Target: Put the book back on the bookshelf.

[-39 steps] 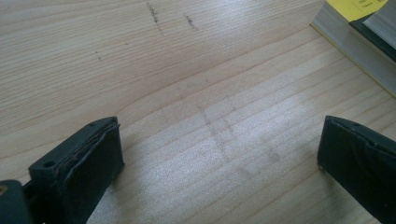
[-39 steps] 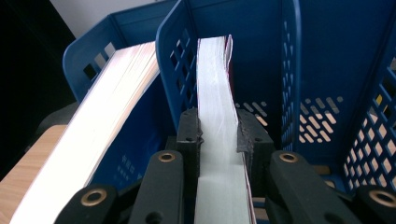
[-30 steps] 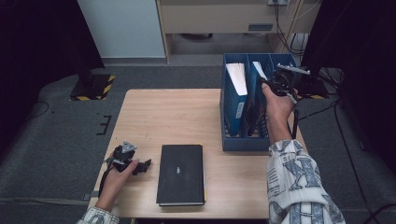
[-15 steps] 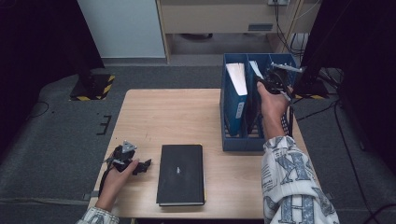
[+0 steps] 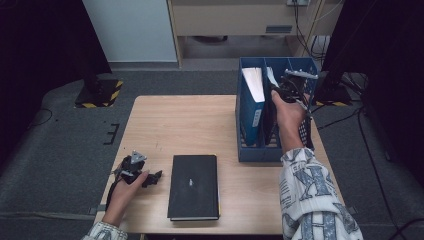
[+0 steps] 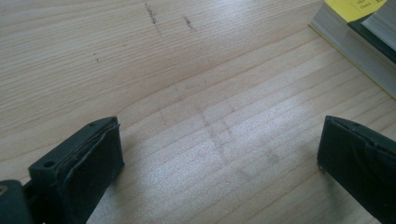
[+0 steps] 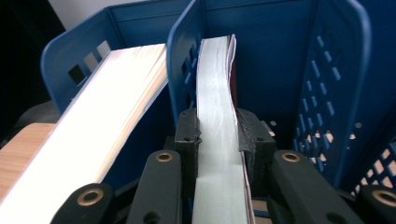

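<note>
High view: the right gripper (image 5: 292,85) hangs over the blue file rack (image 5: 250,145) at the worktop's (image 5: 185,125) right edge, holding a thin book (image 5: 271,76) in the rack's middle slot. The left gripper (image 5: 134,169) rests near the front left corner, just beside a black book (image 5: 194,186) lying flat; bare wood lies between that book and the rack.

Left gripper view: its jaws stand wide apart over bare wood, a book's corner (image 6: 359,37) at upper right.

Right gripper view: the jaws are clamped on the thin book's (image 7: 215,140) page edge, blue dividers close on both sides, with a thicker book (image 7: 93,135) in the neighbouring slot.
</note>
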The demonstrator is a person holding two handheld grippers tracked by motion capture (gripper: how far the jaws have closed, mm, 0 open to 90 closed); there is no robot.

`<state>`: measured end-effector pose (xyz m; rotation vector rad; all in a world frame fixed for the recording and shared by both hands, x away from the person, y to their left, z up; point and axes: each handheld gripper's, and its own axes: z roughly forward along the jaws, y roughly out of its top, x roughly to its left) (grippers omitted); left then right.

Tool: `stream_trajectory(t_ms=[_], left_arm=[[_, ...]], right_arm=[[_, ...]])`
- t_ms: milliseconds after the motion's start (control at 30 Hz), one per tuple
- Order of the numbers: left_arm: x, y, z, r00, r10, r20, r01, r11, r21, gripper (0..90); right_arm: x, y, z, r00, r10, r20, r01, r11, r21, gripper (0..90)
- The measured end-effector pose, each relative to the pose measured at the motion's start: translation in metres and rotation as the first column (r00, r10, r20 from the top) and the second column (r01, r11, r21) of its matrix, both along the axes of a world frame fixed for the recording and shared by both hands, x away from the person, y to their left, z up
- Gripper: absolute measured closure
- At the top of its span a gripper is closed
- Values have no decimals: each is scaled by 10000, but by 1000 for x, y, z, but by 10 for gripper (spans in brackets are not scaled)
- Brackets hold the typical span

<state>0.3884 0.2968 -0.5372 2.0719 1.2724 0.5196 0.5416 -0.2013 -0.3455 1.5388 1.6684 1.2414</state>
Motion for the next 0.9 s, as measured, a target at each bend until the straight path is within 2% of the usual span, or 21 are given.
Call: stream_trajectory(t_ms=[200, 300, 400, 500, 733, 900], left_arm=[[0, 0, 0, 10000, -2, -4, 2, 10000, 1, 0], [0, 0, 0, 10000, -7, -4, 7, 10000, 1, 0], [0, 0, 0, 10000, 3, -1, -3, 10000, -4, 0], [0, 0, 0, 10000, 4, -1, -4, 10000, -5, 0], [0, -1, 0, 10000, -5, -12, 5, 10000, 13, 0], [0, -1, 0, 10000, 10, -1, -10, 10000, -14, 0]], right_arm=[[-1, -2, 0, 10000, 38, 23, -39, 9996, 287, 679], [-3, -2, 3, 9997, 118, 191, -130, 9981, 600, 651], [-6, -2, 9, 9990, 225, 383, -244, 9984, 511, 584], [-10, -4, 12, 9988, 328, 370, -350, 9975, 610, 519], [-22, -11, 18, 9974, 511, 513, -532, 9977, 412, 462], [-29, -12, 19, 9954, 741, 602, -763, 9965, 349, 389]])
